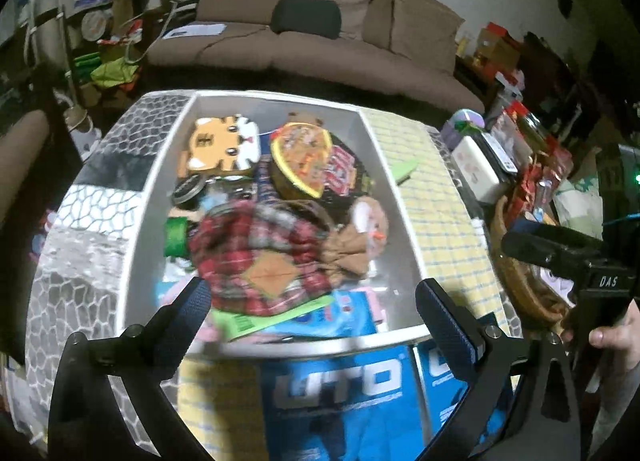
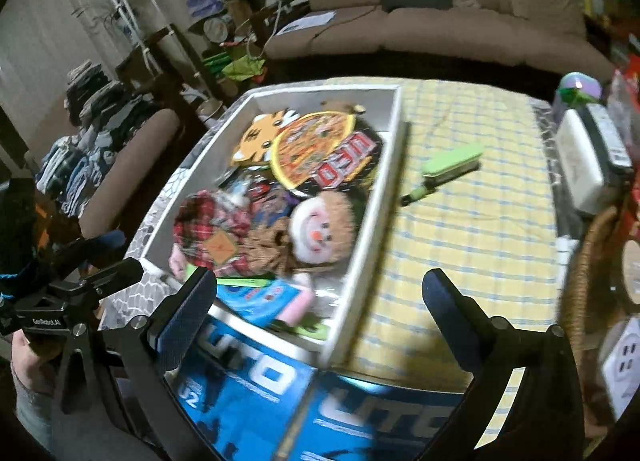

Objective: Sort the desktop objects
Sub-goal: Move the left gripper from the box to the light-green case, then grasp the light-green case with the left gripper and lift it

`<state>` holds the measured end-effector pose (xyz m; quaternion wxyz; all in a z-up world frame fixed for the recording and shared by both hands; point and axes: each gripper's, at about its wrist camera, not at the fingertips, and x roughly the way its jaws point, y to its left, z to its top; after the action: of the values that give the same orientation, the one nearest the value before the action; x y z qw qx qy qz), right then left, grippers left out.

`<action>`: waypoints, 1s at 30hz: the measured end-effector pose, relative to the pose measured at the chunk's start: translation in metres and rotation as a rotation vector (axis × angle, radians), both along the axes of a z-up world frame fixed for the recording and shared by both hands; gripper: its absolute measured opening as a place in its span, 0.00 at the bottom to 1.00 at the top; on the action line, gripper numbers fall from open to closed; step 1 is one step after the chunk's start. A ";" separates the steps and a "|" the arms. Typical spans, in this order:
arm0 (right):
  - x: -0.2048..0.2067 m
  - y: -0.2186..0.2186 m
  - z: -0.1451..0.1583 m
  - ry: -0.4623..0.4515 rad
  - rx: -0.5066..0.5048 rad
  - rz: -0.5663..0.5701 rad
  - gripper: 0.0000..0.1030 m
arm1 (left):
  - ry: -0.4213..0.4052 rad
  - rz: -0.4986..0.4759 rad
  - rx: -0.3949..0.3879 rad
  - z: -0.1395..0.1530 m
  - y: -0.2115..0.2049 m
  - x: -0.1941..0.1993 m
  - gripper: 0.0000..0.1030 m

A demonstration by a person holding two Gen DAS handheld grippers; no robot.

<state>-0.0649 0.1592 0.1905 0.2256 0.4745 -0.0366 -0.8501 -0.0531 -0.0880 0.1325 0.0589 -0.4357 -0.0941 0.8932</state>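
Looks mostly done: white tray (image 2: 384,189) is stuffed, just the green stapler (image 2: 452,161) and pen (image 2: 420,193) left on the tabletop (image 2: 480,221), both grippers' fingers spread, empty.

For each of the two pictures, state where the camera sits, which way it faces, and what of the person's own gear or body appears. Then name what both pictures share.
Left wrist: on the left gripper, facing the open white box; the other gripper and a hand show at right.
Right wrist: on the right gripper, facing the box's right wall and yellow checked cloth; the other gripper shows at left.
Shared: box, red plaid cloth, brown sofa.
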 end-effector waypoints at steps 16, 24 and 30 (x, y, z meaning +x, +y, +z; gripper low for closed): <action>-0.033 0.134 -0.033 -0.012 -0.145 -0.183 1.00 | -0.065 -0.282 -0.192 -0.021 0.147 -0.116 1.00; -0.046 0.148 -0.084 -0.016 -0.113 -0.153 1.00 | -0.170 -0.409 -0.395 -0.052 0.212 -0.212 0.85; -0.052 0.152 -0.107 -0.004 -0.101 -0.142 1.00 | -0.267 -0.475 -0.467 -0.094 0.241 -0.259 0.70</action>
<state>-0.1171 0.3111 0.0831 0.1886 0.4605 -0.1134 -0.8600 -0.3117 0.1534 0.0381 0.1512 -0.5600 0.2095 0.7872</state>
